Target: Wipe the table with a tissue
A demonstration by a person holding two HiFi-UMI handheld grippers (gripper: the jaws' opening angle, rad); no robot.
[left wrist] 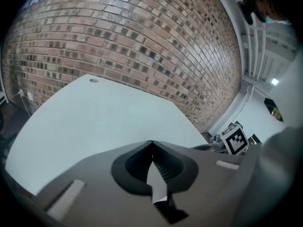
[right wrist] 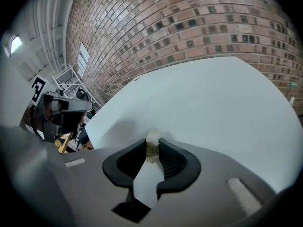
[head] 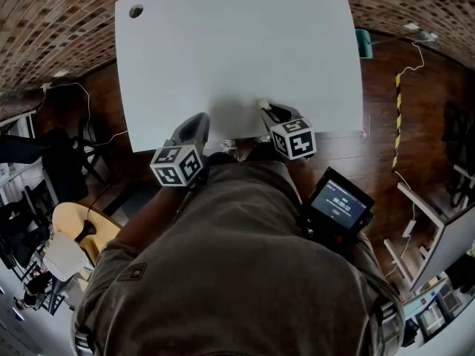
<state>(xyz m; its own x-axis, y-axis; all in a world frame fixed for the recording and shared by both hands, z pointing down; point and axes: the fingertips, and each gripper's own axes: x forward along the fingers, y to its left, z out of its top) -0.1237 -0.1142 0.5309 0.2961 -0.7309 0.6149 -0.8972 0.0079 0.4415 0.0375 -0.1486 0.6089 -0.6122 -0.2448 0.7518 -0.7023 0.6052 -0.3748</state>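
Note:
The white table (head: 237, 50) fills the upper head view, and both grippers sit at its near edge. My right gripper (head: 266, 108) is shut on a small wad of white tissue (right wrist: 152, 139), which pokes out past the jaw tips just above the tabletop (right wrist: 213, 103). In the head view the tissue (head: 262, 104) shows as a pale speck at the tips. My left gripper (head: 199, 121) hovers at the table's front edge to the left, its jaws shut with nothing between them (left wrist: 151, 143).
A round cable hole (head: 136, 10) marks the table's far left corner. A brick wall (left wrist: 142, 41) runs behind the table. A wooden chair (head: 78, 228) and cables lie on the floor to the left, and a teal object (head: 364, 43) sits beside the table's right edge.

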